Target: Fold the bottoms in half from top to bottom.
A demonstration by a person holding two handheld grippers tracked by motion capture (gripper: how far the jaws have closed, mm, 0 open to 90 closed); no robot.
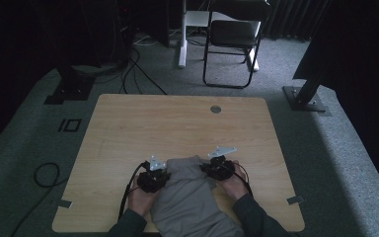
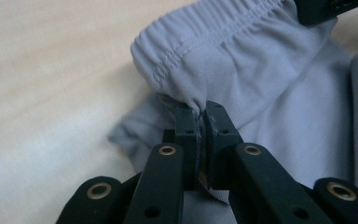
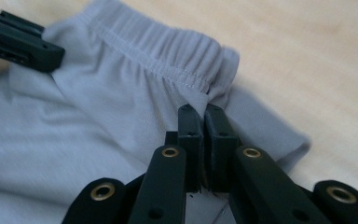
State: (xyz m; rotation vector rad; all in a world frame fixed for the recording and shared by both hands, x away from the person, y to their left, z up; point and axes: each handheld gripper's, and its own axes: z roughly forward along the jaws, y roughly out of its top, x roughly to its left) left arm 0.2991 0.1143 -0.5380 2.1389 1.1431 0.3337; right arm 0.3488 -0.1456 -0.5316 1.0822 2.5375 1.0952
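Observation:
A grey garment [image 1: 190, 192] with an elastic waistband lies on the wooden table [image 1: 177, 123], running from the middle of the near half down past the front edge. My left gripper [image 1: 154, 178] is at its left side and shut on a pinch of grey cloth [image 2: 200, 105] just below the gathered waistband [image 2: 205, 28]. My right gripper [image 1: 219, 169] is at the right side, shut on the cloth [image 3: 204, 101] under the waistband's right corner [image 3: 214, 60]. Between the two grippers the waistband is bunched. Each gripper view catches the other gripper's black jaw at a top corner.
The far half of the table is bare wood with a small round grommet [image 1: 215, 109]. Behind it stand a black folding chair [image 1: 232, 39] and a white post [image 1: 182, 34]. Cables [image 1: 47, 173] lie on the grey carpet at the left.

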